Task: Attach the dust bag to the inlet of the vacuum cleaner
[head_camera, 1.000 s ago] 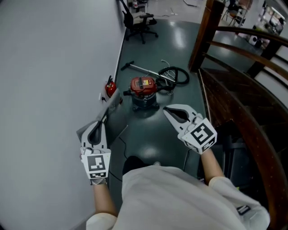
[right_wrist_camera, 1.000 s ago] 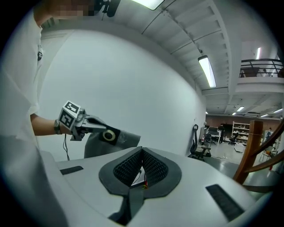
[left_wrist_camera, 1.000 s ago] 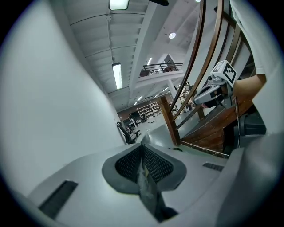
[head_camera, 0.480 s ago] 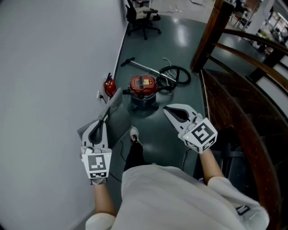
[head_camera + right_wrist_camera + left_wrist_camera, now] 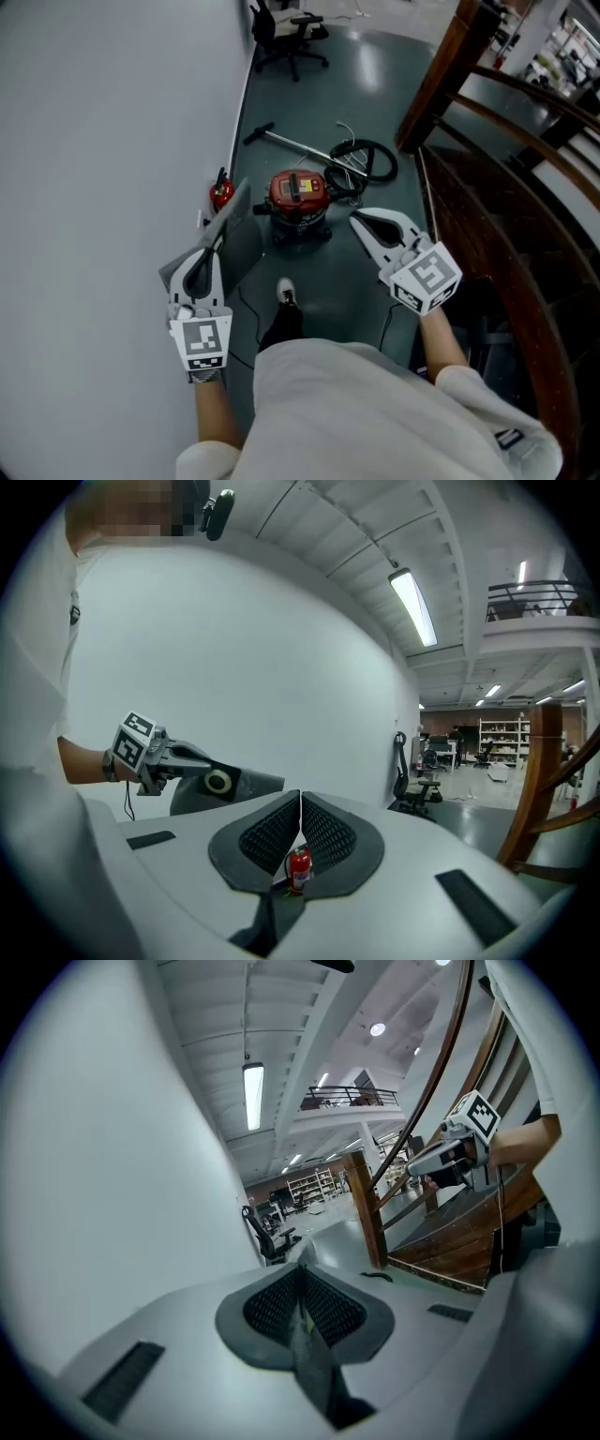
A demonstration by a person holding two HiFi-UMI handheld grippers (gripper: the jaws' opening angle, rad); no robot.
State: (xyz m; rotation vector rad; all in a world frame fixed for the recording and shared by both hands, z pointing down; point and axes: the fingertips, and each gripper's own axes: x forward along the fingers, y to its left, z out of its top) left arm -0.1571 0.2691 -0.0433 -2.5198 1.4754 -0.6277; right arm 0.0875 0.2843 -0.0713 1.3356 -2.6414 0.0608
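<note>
The red vacuum cleaner (image 5: 298, 192) stands on the dark floor ahead, near the white wall. My left gripper (image 5: 212, 247) is shut on a flat grey dust bag (image 5: 234, 239), held up to the left of the vacuum. In the left gripper view the bag's (image 5: 314, 1363) thin edge sits pinched between the closed jaws (image 5: 302, 1271). In the right gripper view the bag (image 5: 246, 784) shows a round collar (image 5: 218, 781) by the left gripper (image 5: 178, 757). My right gripper (image 5: 359, 221) is shut and empty, in the air right of the vacuum. Its jaws (image 5: 300, 799) meet with nothing between them.
A black hose and metal wand (image 5: 361, 157) lie behind the vacuum. A red fire extinguisher (image 5: 220, 194) stands at the wall. A wooden stair railing (image 5: 487, 187) runs along the right. An office chair (image 5: 286, 33) is far back. The person's shoe (image 5: 286, 292) is on the floor below.
The person has stepped forward, a foot now showing ahead. Both grippers have come closer to the vacuum, the left still holding the bag. Both stay shut.
</note>
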